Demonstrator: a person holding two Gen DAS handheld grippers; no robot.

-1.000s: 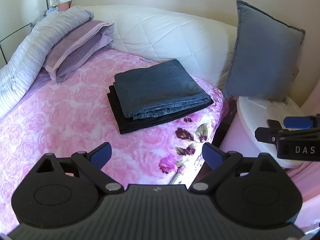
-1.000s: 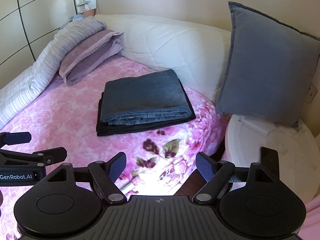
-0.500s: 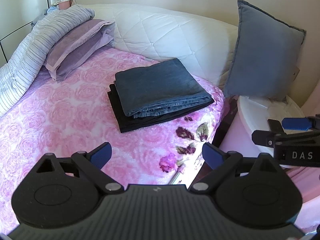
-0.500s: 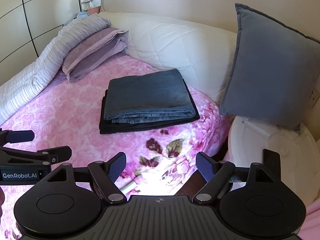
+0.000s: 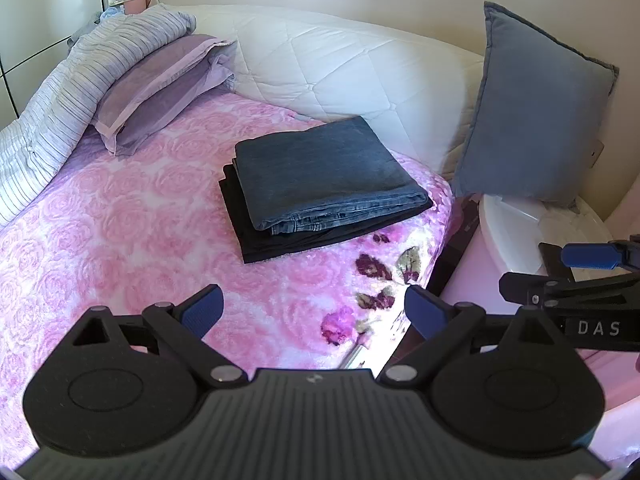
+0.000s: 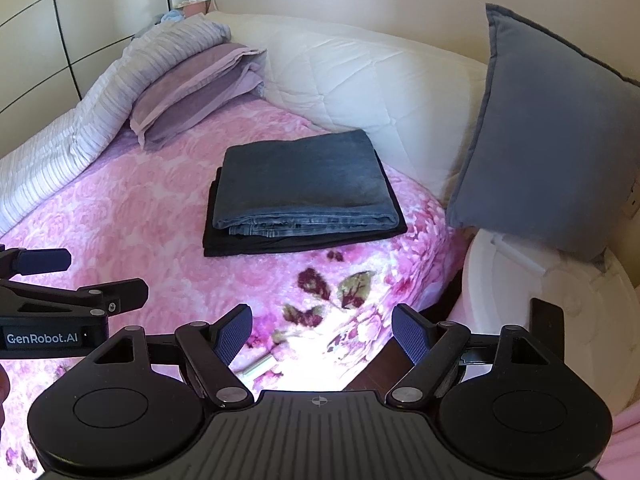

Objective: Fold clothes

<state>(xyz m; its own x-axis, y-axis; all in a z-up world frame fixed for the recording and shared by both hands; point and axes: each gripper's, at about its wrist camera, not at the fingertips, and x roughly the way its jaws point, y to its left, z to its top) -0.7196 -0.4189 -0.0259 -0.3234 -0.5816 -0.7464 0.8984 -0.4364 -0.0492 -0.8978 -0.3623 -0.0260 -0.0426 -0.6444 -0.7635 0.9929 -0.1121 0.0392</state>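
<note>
My left gripper (image 5: pixel 312 308) and right gripper (image 6: pixel 322 330) both hover over the near edge of the bed (image 5: pixel 120 232), fingers spread and holding nothing. The folded jeans (image 5: pixel 320 176) lie on a folded black garment (image 5: pixel 288 242) near the grey cushion (image 5: pixel 532 108).

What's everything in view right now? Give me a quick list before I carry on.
folded jeans: 1, blue denim, top of the stack on the bed
folded black garment: 1, black, under the jeans
blanket: 1, pink rose print, covering the bed
pillow: 1, lilac, far left
striped duvet: 1, pale, left edge
headboard: 1, white quilted, behind the stack
cushion: 1, grey-blue, upright at right
round stand: 1, white, below the cushion
left gripper: open, empty
right gripper: open, empty
</note>
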